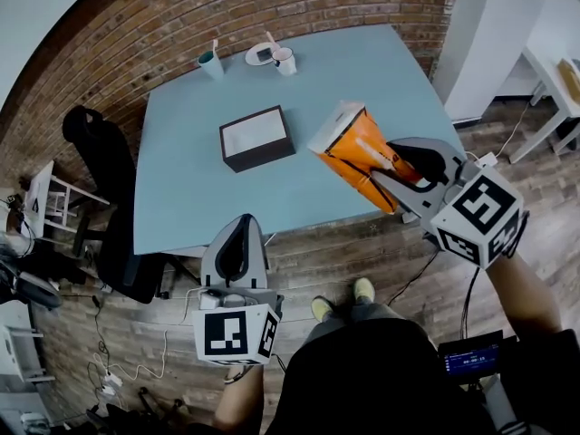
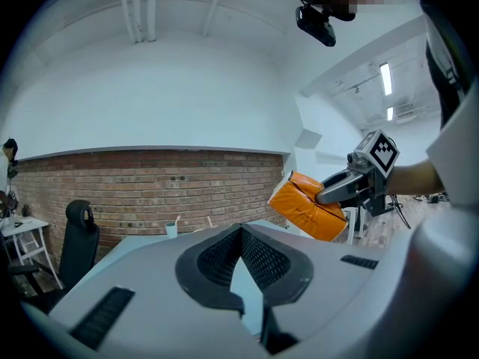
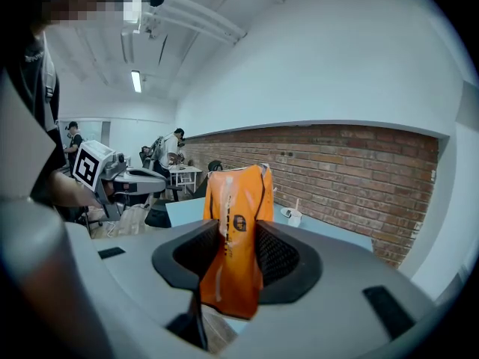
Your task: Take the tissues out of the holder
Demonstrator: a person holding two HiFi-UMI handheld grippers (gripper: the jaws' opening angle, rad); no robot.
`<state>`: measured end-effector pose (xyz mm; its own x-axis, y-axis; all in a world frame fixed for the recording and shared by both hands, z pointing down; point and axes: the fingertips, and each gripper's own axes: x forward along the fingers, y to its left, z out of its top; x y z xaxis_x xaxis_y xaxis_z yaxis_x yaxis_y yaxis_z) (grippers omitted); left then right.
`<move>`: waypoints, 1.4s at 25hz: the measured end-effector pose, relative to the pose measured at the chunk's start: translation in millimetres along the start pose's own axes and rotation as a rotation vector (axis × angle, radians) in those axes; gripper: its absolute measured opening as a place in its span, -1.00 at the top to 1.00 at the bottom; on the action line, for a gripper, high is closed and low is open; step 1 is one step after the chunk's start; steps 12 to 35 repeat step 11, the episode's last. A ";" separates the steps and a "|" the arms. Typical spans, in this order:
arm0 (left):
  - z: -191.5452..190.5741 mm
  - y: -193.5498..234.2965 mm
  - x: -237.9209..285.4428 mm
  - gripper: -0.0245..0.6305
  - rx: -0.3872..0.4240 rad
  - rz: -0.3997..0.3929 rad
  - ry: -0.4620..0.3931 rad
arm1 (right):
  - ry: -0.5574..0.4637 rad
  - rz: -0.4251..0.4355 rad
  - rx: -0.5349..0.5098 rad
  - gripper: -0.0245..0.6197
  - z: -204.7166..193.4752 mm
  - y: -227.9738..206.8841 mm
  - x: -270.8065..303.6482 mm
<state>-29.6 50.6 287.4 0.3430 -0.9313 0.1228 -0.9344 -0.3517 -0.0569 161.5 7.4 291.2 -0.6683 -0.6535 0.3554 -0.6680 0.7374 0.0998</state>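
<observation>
The dark brown tissue holder (image 1: 256, 138) sits on the light blue table (image 1: 362, 71), its white inside showing from above. My right gripper (image 1: 384, 167) is shut on an orange pack of tissues (image 1: 356, 155), held in the air over the table's front right corner, well clear of the holder. In the right gripper view the pack (image 3: 239, 200) stands upright, pinched between the two pads. My left gripper (image 1: 240, 223) hangs below the table's front edge with its tips together and nothing in them. From the left gripper view the orange pack (image 2: 305, 206) shows at the right.
At the table's far edge stand a teal cup (image 1: 210, 62), a white mug (image 1: 285, 61) and a small plate (image 1: 260, 54). A black office chair (image 1: 107, 184) is at the table's left. A white desk (image 1: 555, 80) stands at right; cables lie on the wooden floor (image 1: 127, 370).
</observation>
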 end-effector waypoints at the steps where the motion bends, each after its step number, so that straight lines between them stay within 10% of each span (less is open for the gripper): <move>1: 0.7 2.2 2.1 0.92 0.001 -0.001 0.000 | -0.001 -0.002 0.000 0.44 1.5 -1.3 2.2; 35: 4.5 16.0 8.2 0.92 0.013 -0.010 -0.011 | -0.008 -0.006 -0.003 0.44 7.8 0.1 16.8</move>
